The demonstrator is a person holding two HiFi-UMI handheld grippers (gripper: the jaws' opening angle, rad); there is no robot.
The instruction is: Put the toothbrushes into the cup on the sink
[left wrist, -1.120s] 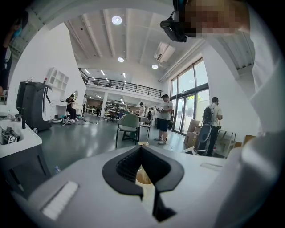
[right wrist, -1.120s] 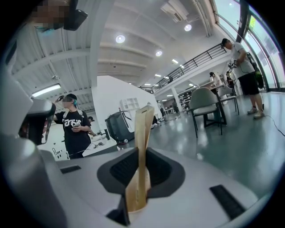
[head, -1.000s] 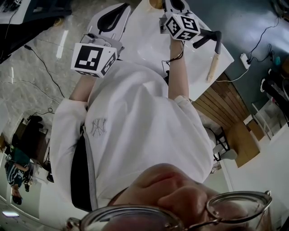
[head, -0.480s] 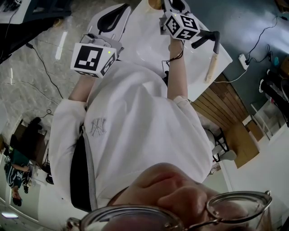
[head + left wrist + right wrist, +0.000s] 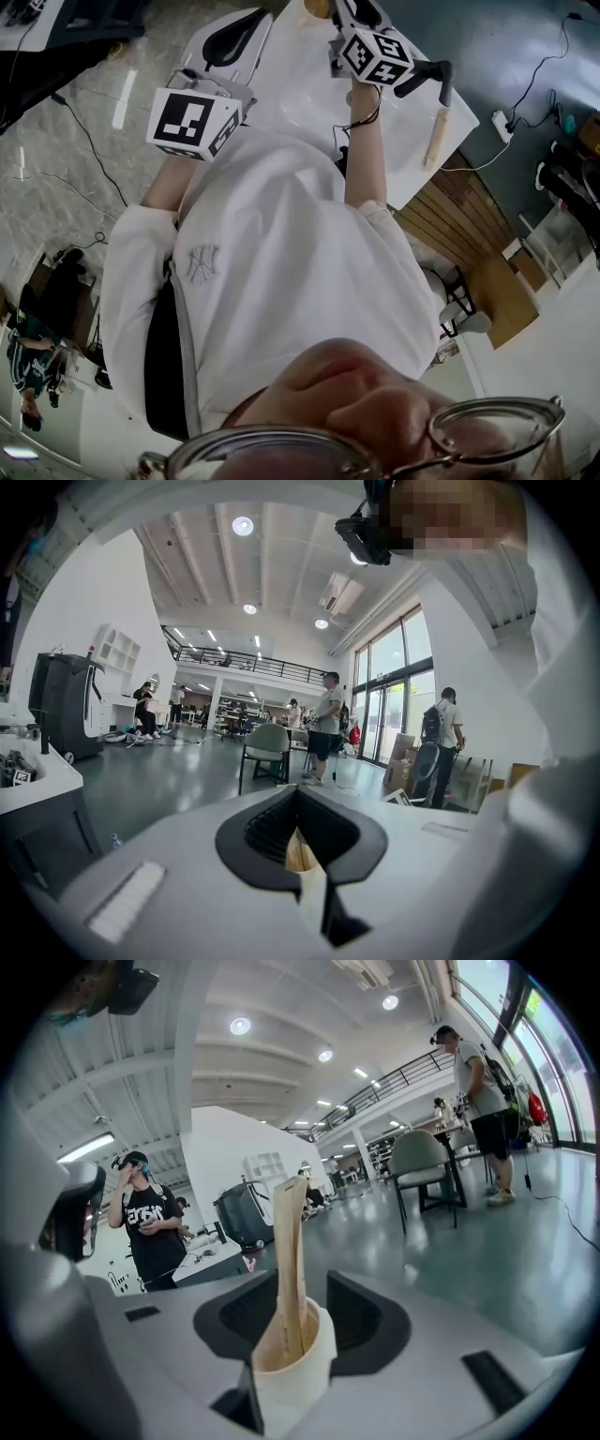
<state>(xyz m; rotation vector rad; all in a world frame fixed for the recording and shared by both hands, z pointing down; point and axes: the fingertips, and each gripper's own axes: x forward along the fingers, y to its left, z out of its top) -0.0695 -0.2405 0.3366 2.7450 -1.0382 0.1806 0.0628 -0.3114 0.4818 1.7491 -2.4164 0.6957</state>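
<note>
1 cup [image 5: 291,1377], toothbrushes [image 5: 289,1260] in it, between right fingers [image 5: 373,1321] just spreading | left fingers [image 5: 251,834] together

The person stood with both bare forearms stretched out ahead. The left forearm [image 5: 167,186] carried the left gripper [image 5: 234,36], a white plastic shell with black ribbed pads, held almost level. Its jaws were drawn together on a pale wooden toothbrush [image 5: 300,853]. To its right and slightly farther off, the right forearm [image 5: 364,155] held the matching right gripper [image 5: 361,11], tipped a little downward. Its jaws had just been opening and stood wide, pads clear of the white cup [image 5: 292,1382] between them.
</note>
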